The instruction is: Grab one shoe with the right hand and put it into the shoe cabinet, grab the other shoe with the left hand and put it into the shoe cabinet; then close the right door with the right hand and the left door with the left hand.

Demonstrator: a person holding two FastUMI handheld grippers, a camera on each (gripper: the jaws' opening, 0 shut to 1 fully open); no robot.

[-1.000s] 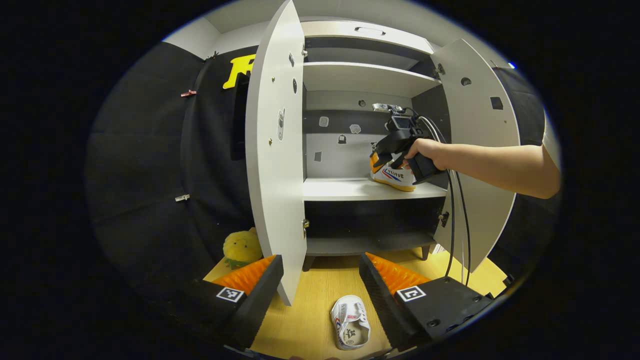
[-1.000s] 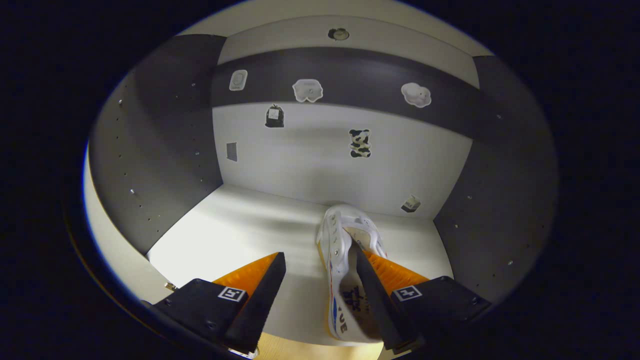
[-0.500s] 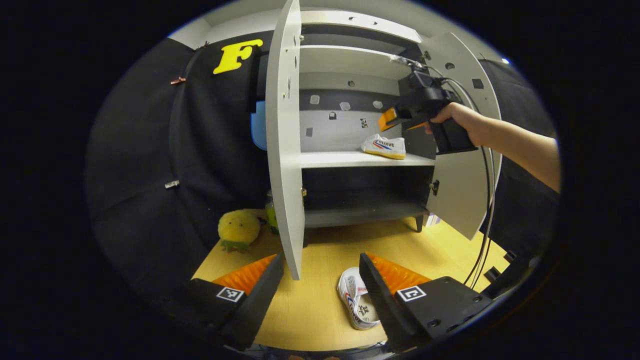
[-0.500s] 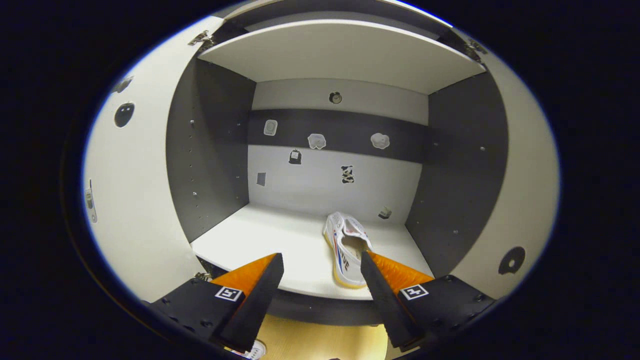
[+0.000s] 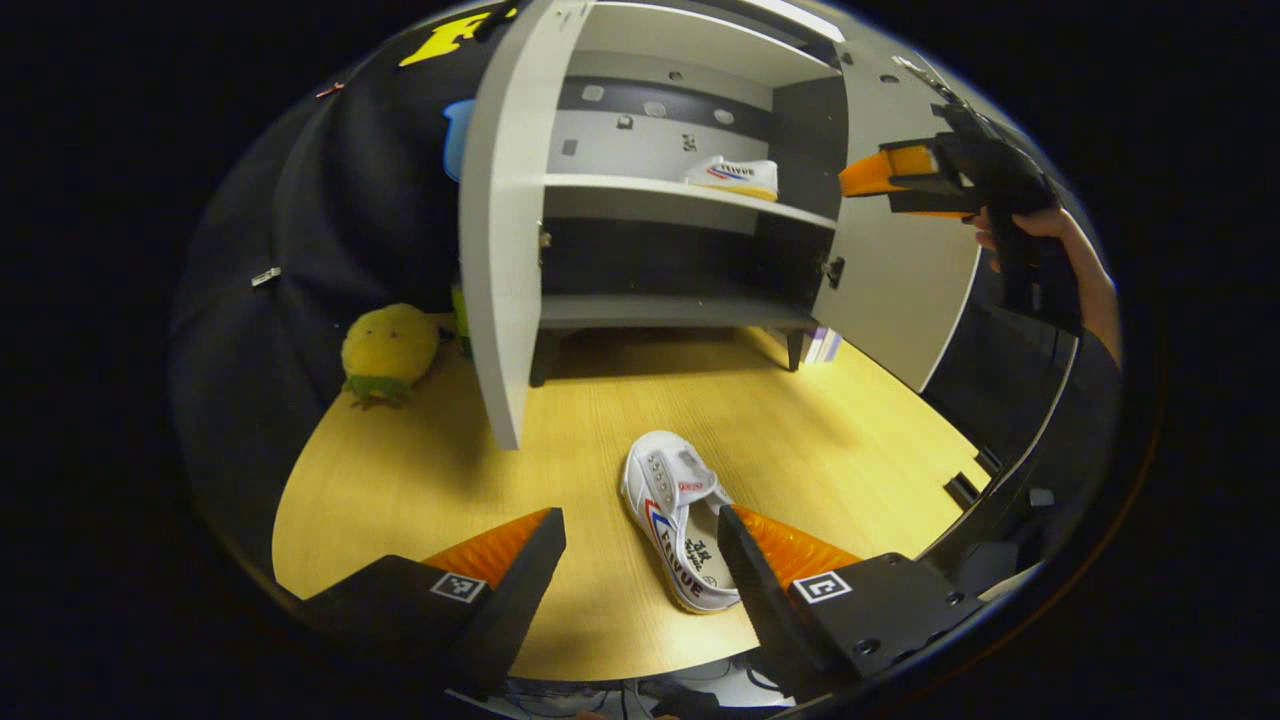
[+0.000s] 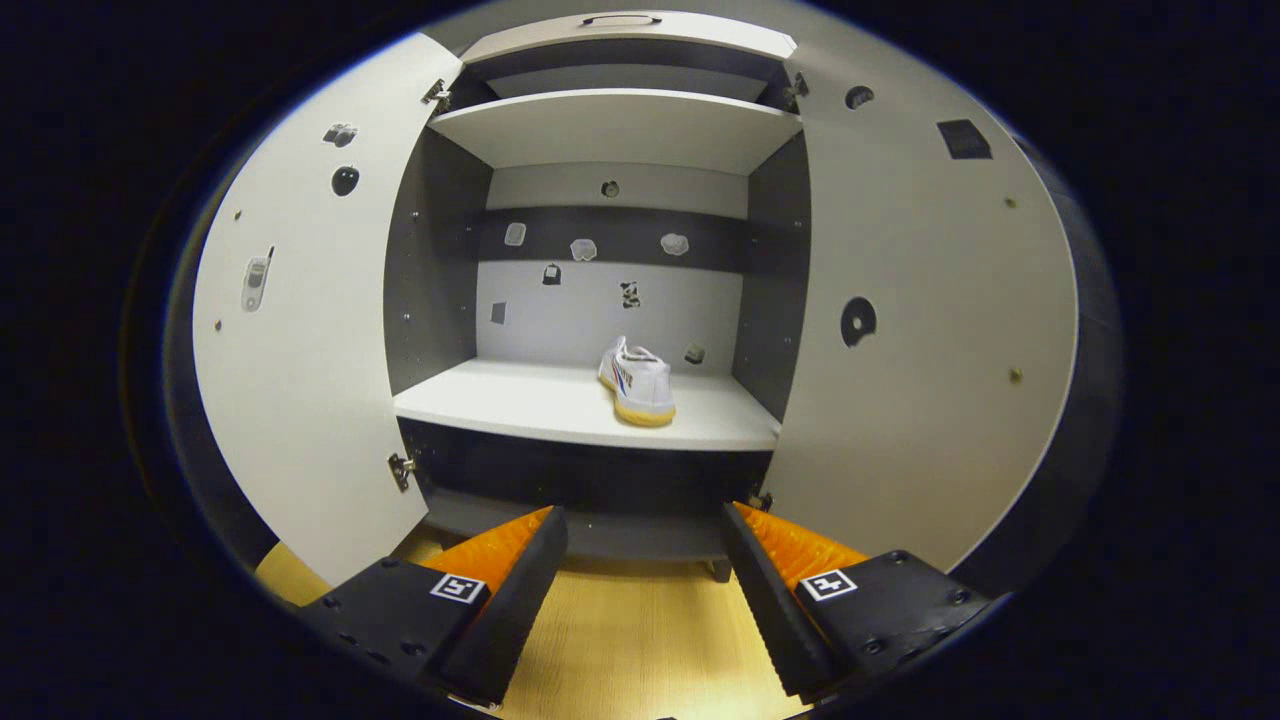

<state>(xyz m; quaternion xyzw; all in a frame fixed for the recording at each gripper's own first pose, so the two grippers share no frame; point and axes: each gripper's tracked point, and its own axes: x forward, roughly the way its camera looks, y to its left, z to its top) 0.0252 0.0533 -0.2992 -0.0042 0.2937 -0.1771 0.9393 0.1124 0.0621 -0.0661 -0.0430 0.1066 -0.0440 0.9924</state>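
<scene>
A white shoe lies on the wooden floor, just ahead of my open left gripper and close to its right finger. The other white shoe rests on the middle shelf of the shoe cabinet. Both cabinet doors stand open: the left door and the right door. My right gripper is open and empty, held back in front of the cabinet. In the left gripper view the right gripper hangs before the right door, held by a hand.
A yellow plush toy sits on the floor left of the cabinet, against the black cloth wall. The cabinet has an upper shelf and a low bottom shelf. Open wooden floor stretches between the cabinet and the left gripper.
The right gripper let go of the shoe on the middle shelf and pulled back out of the cabinet. The left gripper tilted down and moved toward the shoe on the floor.
</scene>
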